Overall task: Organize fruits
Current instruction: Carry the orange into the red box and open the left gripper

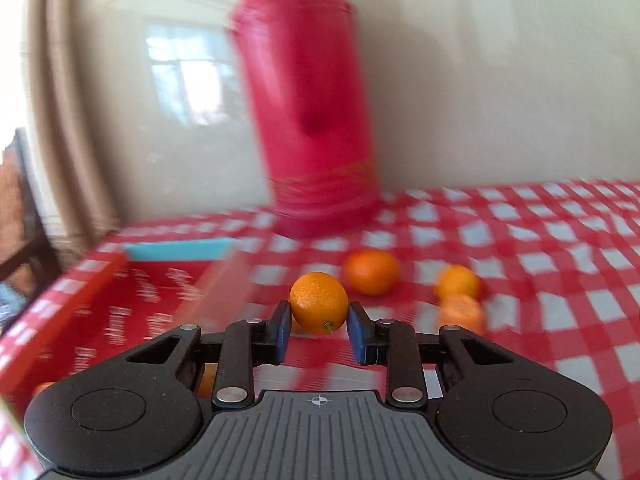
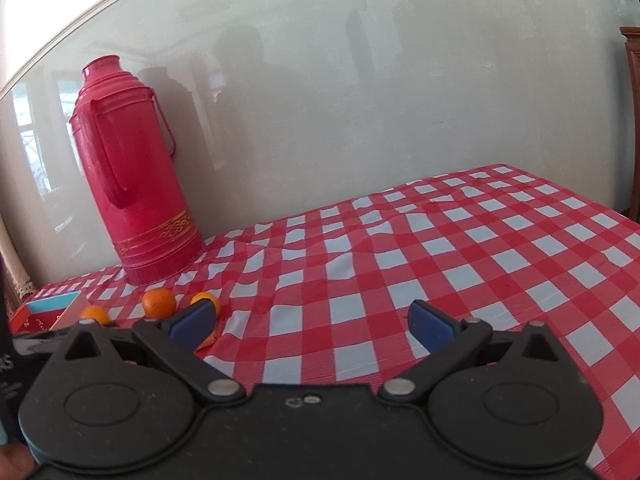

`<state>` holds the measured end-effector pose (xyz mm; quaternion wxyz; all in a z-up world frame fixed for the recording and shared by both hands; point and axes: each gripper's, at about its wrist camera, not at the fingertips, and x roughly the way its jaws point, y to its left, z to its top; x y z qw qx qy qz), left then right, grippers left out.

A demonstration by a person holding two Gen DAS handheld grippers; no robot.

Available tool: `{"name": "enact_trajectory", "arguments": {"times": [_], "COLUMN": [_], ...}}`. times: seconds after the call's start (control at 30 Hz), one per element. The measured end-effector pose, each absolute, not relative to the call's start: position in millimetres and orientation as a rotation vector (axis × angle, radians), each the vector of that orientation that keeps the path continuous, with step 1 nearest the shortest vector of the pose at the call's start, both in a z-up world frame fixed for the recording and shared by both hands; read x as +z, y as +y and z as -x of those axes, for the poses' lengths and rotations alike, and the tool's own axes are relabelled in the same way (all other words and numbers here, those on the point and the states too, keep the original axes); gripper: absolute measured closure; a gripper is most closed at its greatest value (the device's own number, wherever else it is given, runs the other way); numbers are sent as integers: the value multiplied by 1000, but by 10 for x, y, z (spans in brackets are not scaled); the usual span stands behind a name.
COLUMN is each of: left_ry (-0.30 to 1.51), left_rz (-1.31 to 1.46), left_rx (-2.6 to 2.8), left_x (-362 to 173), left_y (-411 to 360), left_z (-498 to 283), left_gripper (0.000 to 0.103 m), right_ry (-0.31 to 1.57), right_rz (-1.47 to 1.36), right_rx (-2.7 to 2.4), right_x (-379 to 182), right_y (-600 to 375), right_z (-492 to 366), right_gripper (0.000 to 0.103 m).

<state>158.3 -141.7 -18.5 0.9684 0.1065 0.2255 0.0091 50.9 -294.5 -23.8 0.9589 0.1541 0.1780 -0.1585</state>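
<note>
Left wrist view: left gripper [image 1: 319, 325] has its blue pads pinching a small round orange fruit [image 1: 319, 302] above the red-checked tablecloth [image 1: 540, 280], near the red cardboard box [image 1: 132, 312] at the table's left edge.

Right wrist view: right gripper [image 2: 312, 322] spread wide, nothing in it.

- My left gripper [image 1: 319, 330] is matt black plastic with blue pads.
- The orange [image 1: 319, 303] has dimpled, glossy peel.
- The tablecloth [image 2: 400, 248] looks finely ribbed, slightly shiny.
- The flask [image 2: 132, 184] is glossy red.
</note>
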Motion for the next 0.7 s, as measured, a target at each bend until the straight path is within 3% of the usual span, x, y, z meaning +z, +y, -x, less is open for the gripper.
{"name": "enact_trajectory", "arguments": {"times": [0.2,0.47,0.7], "left_ry": [383,605,652], "left_rz": [-156,-13,50], "left_rx": [229,319,358], "left_x": [42,-57,-101], "left_y": [-786,21,305], "left_z": [-1549,-1936,-1962], "left_gripper": [72,72,71], "right_ry": [372,401,412], "right_rz": [-282,-242,-208], "right_rx": [-260,-159,-92], "right_x": [-222,-207,-173], "right_y": [-2750,-2345,-2018], "right_z": [-600,-811,-953], "right_gripper": [6,6,6]}}
